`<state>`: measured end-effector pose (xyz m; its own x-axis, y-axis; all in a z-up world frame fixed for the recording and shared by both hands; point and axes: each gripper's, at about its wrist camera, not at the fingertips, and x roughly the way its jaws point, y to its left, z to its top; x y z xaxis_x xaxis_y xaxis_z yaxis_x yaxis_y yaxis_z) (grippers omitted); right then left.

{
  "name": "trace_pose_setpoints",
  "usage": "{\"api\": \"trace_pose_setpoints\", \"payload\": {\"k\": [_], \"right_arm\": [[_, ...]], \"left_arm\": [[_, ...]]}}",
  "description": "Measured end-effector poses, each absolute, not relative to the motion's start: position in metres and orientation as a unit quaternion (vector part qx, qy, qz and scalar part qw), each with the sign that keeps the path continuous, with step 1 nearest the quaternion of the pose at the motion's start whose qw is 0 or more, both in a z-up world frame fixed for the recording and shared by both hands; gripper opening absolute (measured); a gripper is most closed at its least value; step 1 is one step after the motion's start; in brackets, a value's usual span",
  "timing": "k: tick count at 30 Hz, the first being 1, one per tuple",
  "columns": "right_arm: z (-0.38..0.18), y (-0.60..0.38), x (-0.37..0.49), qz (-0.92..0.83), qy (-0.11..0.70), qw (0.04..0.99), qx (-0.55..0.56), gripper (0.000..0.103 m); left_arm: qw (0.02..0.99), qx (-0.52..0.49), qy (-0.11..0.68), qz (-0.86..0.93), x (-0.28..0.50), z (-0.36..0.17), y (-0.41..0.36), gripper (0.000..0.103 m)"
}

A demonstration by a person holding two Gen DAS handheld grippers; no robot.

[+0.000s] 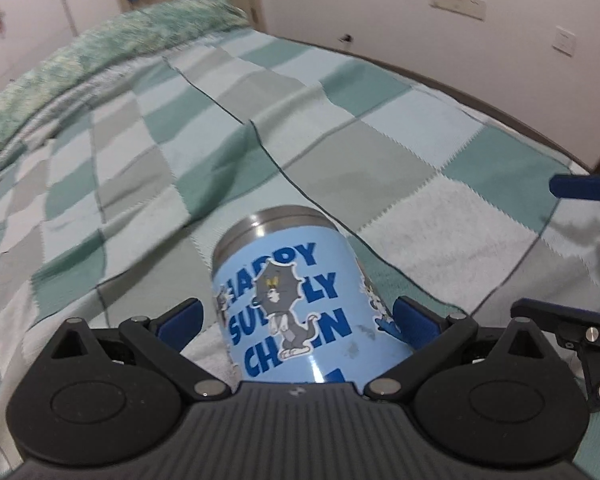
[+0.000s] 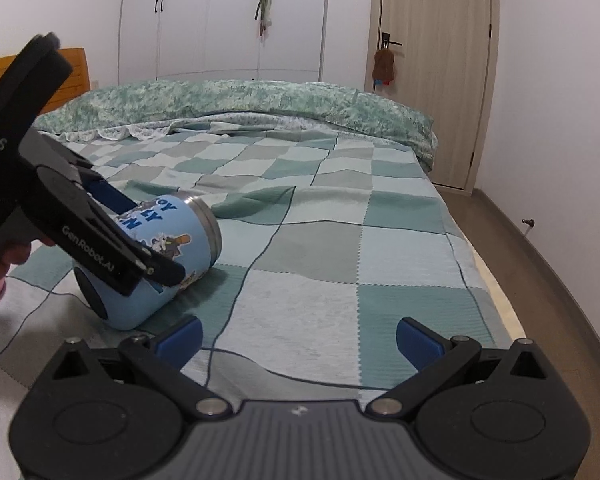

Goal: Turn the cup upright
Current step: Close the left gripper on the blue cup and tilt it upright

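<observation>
Left gripper (image 2: 140, 236): jaws astride cup (image 2: 156, 256), seemingly closed on its sides, though contact not clear. Cup on side, tilted, near left edge of bed (image 2: 340, 240), steel rim facing away — side grip suits rotating upright. Right gripper (image 2: 298, 338): jaws wide open, empty, near front edge, standing clear.

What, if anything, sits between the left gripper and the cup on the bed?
Nothing visible. The left gripper already straddles the blue cup, which lies tilted on the checked blanket, one finger on each side. The right gripper is open over bare blanket, apart from the cup.
</observation>
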<state>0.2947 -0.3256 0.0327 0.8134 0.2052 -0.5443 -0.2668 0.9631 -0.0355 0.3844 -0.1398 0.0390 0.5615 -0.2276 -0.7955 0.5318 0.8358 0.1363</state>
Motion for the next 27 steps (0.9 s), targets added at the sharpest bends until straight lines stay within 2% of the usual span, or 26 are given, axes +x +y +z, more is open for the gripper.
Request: {"api": "trace_pose_setpoints", "payload": {"k": [5,11,27], "right_arm": [[0.031,-0.315,0.301,0.111,0.286,0.950,-0.055,0.103],[0.029,-0.308,0.306,0.097,0.292,0.950,-0.056,0.103],[0.033,-0.300,0.281,0.080,0.289,0.953,-0.043,0.103]], "left_arm": [[0.841,0.176,0.447,-0.249,0.402,0.029,-0.136,0.103],[0.838,0.177,0.447,-0.259,0.408,0.030,-0.134,0.092],[0.826,0.145,0.424,-0.341,0.409,0.030,-0.104,0.092]]}}
